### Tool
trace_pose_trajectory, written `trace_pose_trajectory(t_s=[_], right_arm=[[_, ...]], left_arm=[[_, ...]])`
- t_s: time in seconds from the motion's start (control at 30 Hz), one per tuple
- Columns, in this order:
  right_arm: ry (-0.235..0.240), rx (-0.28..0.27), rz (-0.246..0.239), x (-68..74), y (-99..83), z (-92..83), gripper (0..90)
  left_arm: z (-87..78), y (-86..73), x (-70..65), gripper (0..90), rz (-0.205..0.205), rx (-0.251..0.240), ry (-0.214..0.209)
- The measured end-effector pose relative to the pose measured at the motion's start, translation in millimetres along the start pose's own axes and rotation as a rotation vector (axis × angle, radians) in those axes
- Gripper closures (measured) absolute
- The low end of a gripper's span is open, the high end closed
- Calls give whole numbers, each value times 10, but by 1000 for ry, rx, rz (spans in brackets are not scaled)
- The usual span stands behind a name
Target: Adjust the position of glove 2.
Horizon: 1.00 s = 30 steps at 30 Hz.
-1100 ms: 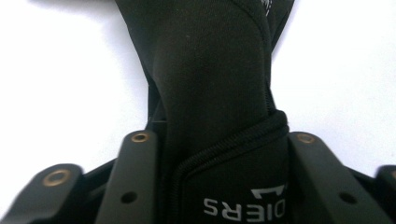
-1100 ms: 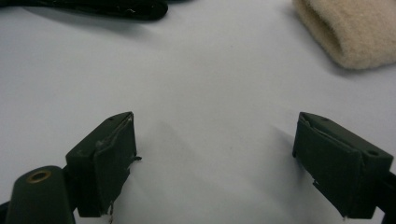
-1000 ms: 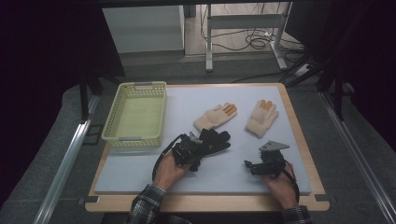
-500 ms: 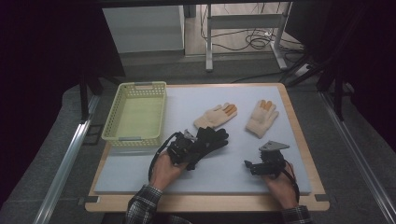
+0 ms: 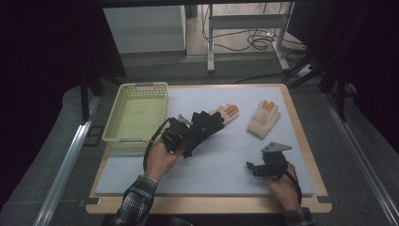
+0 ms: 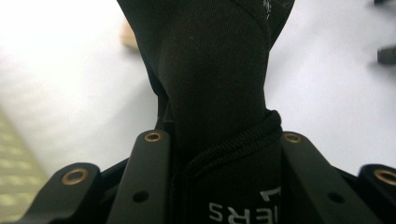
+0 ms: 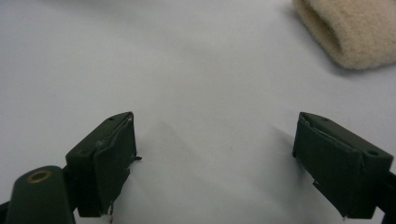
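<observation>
A black glove [image 5: 207,125] is off the white mat, and my left gripper [image 5: 188,136] is shut on its cuff. In the left gripper view the glove [image 6: 215,93] runs forward from between the two jaws, which pinch the ribbed cuff, with the left gripper [image 6: 219,158] closed on it. In the high view the glove's fingers overlap the near end of a cream glove with orange fingertips [image 5: 229,112]. A second cream glove [image 5: 261,120] lies to the right. My right gripper [image 5: 251,167] rests low over the mat, open and empty [image 7: 215,158]. A cream cuff [image 7: 345,37] lies ahead of it.
A pale yellow-green mesh basket [image 5: 141,86] stands at the table's left, just beside my left hand. The white mat [image 5: 226,160] covers the wooden table [image 5: 211,205]. Dark floor, metal rails and cables surround the table.
My left hand has risen and drifted left toward the basket, lifting the black glove off the mat. The right hand and both cream gloves have not moved.
</observation>
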State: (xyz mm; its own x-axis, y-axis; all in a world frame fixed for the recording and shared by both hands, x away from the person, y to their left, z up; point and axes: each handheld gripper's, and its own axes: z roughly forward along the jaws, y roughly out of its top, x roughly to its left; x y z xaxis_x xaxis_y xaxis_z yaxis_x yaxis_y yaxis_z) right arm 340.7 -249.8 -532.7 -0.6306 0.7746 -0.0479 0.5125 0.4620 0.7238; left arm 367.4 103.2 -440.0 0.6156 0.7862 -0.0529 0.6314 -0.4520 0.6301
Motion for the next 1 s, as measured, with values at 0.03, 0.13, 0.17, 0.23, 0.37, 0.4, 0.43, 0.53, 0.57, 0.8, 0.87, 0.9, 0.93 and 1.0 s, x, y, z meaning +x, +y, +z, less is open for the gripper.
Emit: trace_pose_trajectory(t_s=[0.03, 0.13, 0.17, 0.23, 0.37, 0.4, 0.43, 0.53, 0.57, 0.8, 0.87, 0.9, 0.93, 1.0], right_arm=[[0, 0, 0, 0, 0, 0, 131], [0, -1, -1, -1, -1, 1, 131], [0, -1, -1, -1, -1, 1, 131], [0, -1, -1, -1, -1, 1, 131], [0, -3, -1, 0, -1, 2, 131], [0, -3, -1, 0, -1, 2, 131], [0, -3, 0, 0, -1, 2, 131], [0, -3, 0, 0, -1, 2, 131], [0, -3, 0, 0, -1, 3, 131], [0, -3, 0, 0, -1, 3, 131], [0, -3, 0, 0, -1, 3, 131], [0, -3, 0, 0, -1, 3, 131], [0, -3, 0, 0, -1, 3, 131], [0, -3, 1, 1, -1, 3, 131]], left_arm=[[-41, 27, 32, 690, -4, -4, 5], [-173, 94, 139, 689, -22, -23, 16], [-218, 112, 180, 689, -32, -27, 20], [-308, 138, 275, 688, -52, -36, 37], [-480, 130, 535, 685, -105, -56, 91], [-520, 116, 614, 684, -118, -60, 108], [-559, 98, 698, 684, -132, -62, 125], [-654, 15, 961, 681, -185, -63, 181], [-678, -21, 1054, 680, -201, -62, 201], [-677, -342, 1661, 674, -307, -32, 321], [-621, -415, 1779, 674, -329, -20, 347], [-586, -443, 1828, 674, -338, -13, 357], [-549, -465, 1871, 673, -343, -4, 369], [-466, -497, 1941, 672, -360, 11, 389]])
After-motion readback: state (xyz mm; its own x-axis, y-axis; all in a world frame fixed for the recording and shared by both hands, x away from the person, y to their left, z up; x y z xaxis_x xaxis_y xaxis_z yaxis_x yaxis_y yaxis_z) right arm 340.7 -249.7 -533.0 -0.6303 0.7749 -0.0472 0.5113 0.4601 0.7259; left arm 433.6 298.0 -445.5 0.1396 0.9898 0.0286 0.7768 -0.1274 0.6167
